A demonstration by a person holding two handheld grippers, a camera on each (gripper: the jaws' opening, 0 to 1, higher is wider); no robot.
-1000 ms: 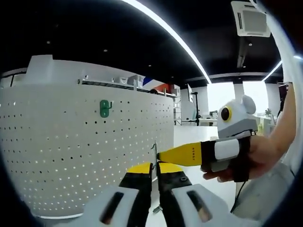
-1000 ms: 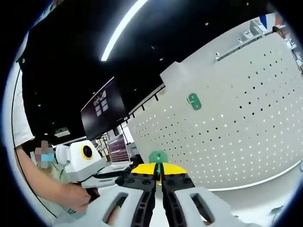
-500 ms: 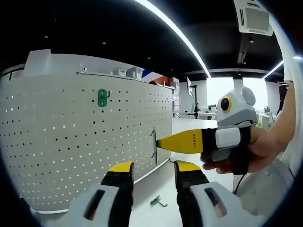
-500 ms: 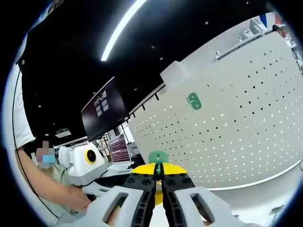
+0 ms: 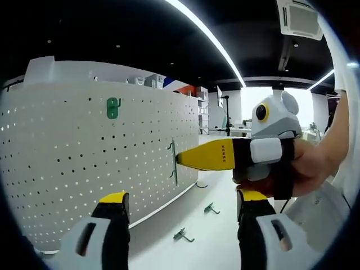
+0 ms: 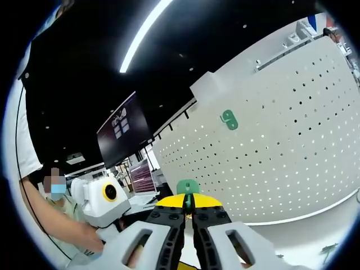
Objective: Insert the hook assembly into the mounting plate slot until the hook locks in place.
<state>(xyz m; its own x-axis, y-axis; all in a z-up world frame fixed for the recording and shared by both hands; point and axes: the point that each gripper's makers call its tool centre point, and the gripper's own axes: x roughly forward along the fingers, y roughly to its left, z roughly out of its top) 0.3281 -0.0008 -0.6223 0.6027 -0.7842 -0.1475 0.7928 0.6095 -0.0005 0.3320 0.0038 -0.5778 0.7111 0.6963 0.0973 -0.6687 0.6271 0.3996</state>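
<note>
A: Where's the hook assy?

B: Green hook (image 6: pixel 187 187) is pinched in the right gripper (image 6: pixel 188 209), jaws closed tight on it, green top poking up just past the yellow tips. In the left gripper view the same hook (image 5: pixel 172 163) shows edge-on at the nose of the right gripper (image 5: pixel 179 159), near the white pegboard (image 5: pixel 67 169) but not seated yet, as far as I can tell.

A: And the board, that's the mounting plate?

B: Looks so. Perforated panel (image 6: pixel 292 140) standing upright. One green hook (image 6: pixel 229 119) is already hung high on it; also seen in the left gripper view (image 5: pixel 113 107).

A: Left tool?

B: Left gripper (image 5: pixel 181 203) has its jaws spread wide, holding nothing. It sits low and back, prob. to leave the right one a free line to the holes and keep the board in sight.

A: Why grip the hook by its lower part?

B: My guess: leaves the top end free to go into a slot. Next it needs lining up w/ a hole, then a push till it locks.

A: Anything else about?

B: Two spare small hooks (image 5: pixel 183 235) lie on the table (image 5: pixel 214 242) by the foot of the board.
</note>
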